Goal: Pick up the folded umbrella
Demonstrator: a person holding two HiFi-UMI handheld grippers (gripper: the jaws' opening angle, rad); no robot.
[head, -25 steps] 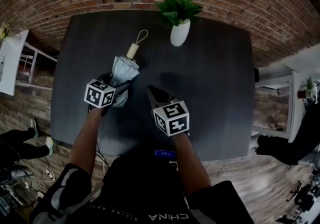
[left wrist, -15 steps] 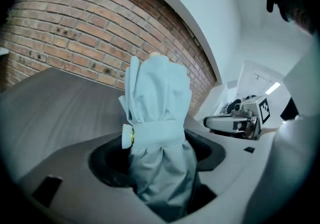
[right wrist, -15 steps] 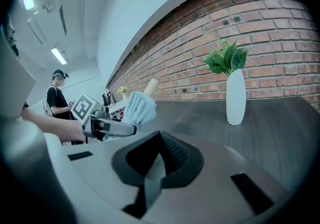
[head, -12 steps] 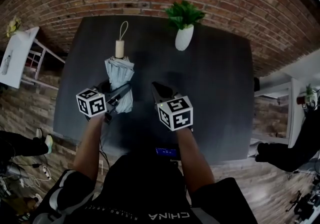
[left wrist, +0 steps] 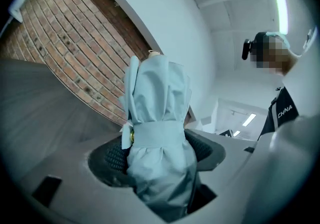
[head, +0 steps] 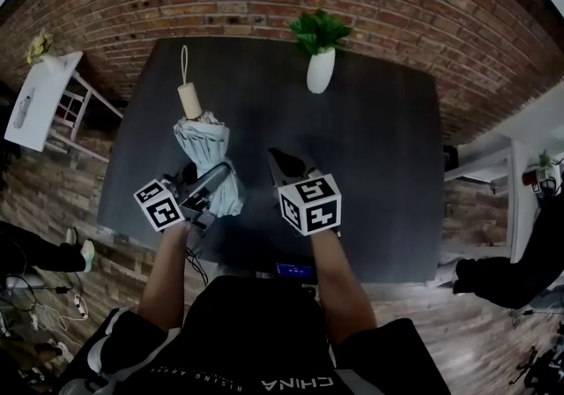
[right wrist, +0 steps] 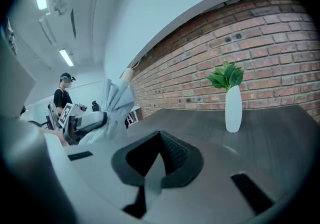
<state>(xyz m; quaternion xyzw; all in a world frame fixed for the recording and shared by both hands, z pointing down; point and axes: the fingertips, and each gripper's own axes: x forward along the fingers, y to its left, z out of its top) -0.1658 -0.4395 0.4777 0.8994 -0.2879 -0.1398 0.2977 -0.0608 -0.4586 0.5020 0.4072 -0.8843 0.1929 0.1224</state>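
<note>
The folded umbrella (head: pixel 204 151) is pale blue, with a tan handle (head: pixel 189 100) and a wrist loop pointing toward the brick wall. My left gripper (head: pixel 211 182) is shut on the umbrella around its strapped middle and holds it off the dark table (head: pixel 379 164). In the left gripper view the umbrella (left wrist: pixel 157 113) fills the space between the ribbed pads (left wrist: pixel 112 158) and stands up against the wall and ceiling. My right gripper (head: pixel 284 160) hovers just right of the umbrella, shut and empty. From the right gripper view (right wrist: pixel 162 143), the umbrella (right wrist: pixel 116 99) appears at the left.
A white vase with a green plant (head: pixel 320 71) stands at the table's far edge, also visible as the vase (right wrist: pixel 232 108) in the right gripper view. A white side table (head: pixel 35 98) is at the left. People's legs (head: pixel 35 252) show at both sides of the floor.
My left gripper has lifted the umbrella off the table and drawn it left and toward me, tipping its handle up. My right gripper has risen a little.
</note>
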